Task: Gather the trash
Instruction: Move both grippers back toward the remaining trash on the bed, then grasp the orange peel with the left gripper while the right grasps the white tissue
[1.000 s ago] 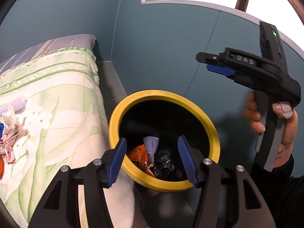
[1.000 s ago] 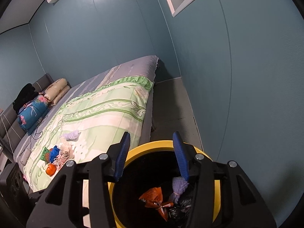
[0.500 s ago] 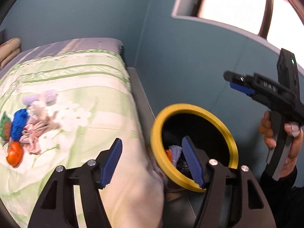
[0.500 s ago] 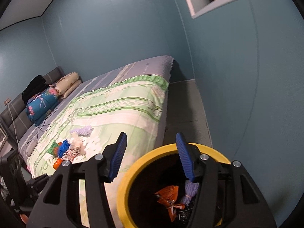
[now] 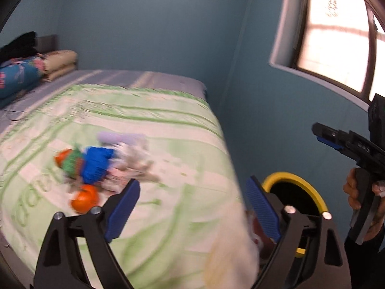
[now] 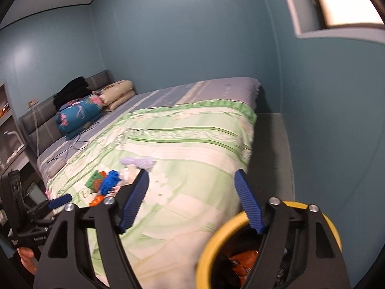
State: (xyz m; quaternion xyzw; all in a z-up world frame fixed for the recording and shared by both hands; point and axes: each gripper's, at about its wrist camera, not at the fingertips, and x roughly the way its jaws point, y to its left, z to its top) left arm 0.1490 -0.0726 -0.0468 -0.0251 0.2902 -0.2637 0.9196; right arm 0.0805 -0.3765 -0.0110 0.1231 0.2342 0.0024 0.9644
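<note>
- Trash pile (image 5: 101, 166) lies on the green bedspread (image 5: 168, 144), well apart from the yellow-rimmed bin (image 6: 240, 231); blue, orange, green and pale scraps are bunched together, blurred in the left view.
- Yellow-rimmed bin stands just beside the bed's near corner, against the teal wall, with orange wrappers (image 6: 245, 259) inside.
- Left gripper (image 5: 192, 207), jaws wide and holding nothing, hangs over the bedspread between the pile and the bin.
- Right gripper (image 6: 192, 197), jaws wide and holding nothing, hangs above the bin's rim.
- Pillows (image 6: 96, 106) sit far from the bin, at the headboard.
</note>
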